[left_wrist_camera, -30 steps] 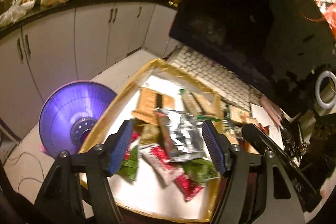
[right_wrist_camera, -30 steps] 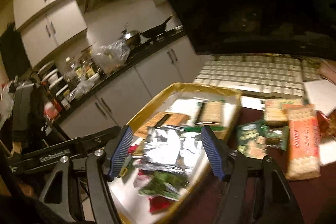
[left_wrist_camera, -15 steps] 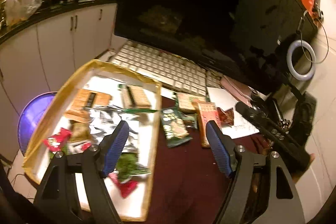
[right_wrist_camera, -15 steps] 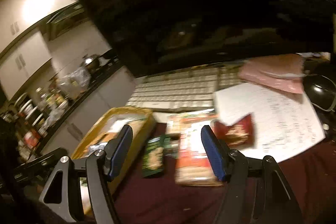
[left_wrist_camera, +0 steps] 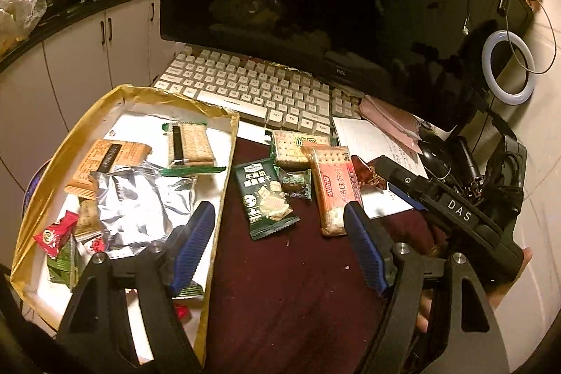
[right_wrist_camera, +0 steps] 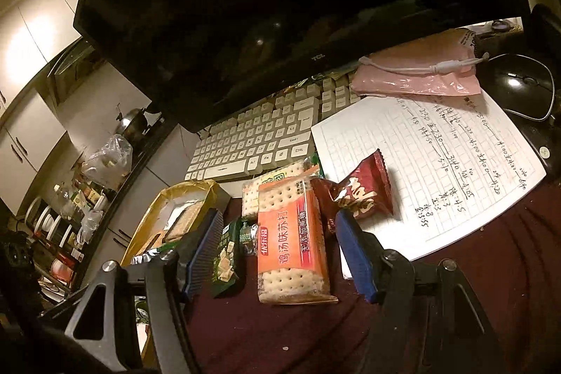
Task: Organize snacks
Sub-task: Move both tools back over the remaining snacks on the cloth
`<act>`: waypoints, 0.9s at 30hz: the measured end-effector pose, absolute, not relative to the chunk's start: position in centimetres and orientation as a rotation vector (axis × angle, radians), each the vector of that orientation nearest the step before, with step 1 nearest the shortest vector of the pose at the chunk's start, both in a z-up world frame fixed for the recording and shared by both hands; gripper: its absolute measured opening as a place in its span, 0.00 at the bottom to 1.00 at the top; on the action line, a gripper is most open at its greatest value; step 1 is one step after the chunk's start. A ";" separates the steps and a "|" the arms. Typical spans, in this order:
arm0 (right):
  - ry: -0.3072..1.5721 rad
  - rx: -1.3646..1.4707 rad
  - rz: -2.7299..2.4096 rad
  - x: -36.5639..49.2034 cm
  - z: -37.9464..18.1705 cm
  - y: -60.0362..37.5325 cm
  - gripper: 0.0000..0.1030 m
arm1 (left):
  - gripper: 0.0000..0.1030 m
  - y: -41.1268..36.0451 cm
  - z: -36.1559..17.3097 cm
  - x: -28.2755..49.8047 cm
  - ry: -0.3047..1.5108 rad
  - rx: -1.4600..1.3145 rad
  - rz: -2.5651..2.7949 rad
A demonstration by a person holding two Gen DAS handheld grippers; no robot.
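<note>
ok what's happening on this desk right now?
A person is sorting snacks with two handheld grippers. Several packets already lie in the gold-rimmed cardboard tray. The right gripper stands open around the orange cracker packet on the dark red cloth, not pressing it. The left gripper is open and empty over the cloth, near the dark green snack pouch.

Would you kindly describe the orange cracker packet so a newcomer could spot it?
Start at the white keyboard; on the maroon cloth before it lies a long orange cracker packet. Its neighbours are green or dark red; it alone is orange with white lettering.
</note>
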State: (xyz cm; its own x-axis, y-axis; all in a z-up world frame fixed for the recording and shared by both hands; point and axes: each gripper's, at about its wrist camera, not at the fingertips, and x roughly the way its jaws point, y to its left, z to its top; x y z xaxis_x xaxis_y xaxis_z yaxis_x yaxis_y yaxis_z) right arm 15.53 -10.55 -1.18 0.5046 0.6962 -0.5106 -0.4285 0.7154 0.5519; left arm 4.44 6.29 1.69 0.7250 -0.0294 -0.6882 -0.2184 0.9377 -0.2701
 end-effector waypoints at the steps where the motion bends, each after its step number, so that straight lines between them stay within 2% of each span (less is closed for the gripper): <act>1: 0.786 0.383 0.701 15.6 -1.2 -10.6 0.66 | 0.74 6.2 1.6 4.6 0.760 -0.350 0.106; 19: 0.842 0.377 0.687 16.5 -2.0 -10.6 0.66 | 0.74 6.3 -1.2 9.1 0.921 -0.405 0.104; 27: 0.879 0.395 0.656 17.0 -2.5 -11.2 0.65 | 0.74 5.4 -3.0 12.9 1.016 -0.303 0.154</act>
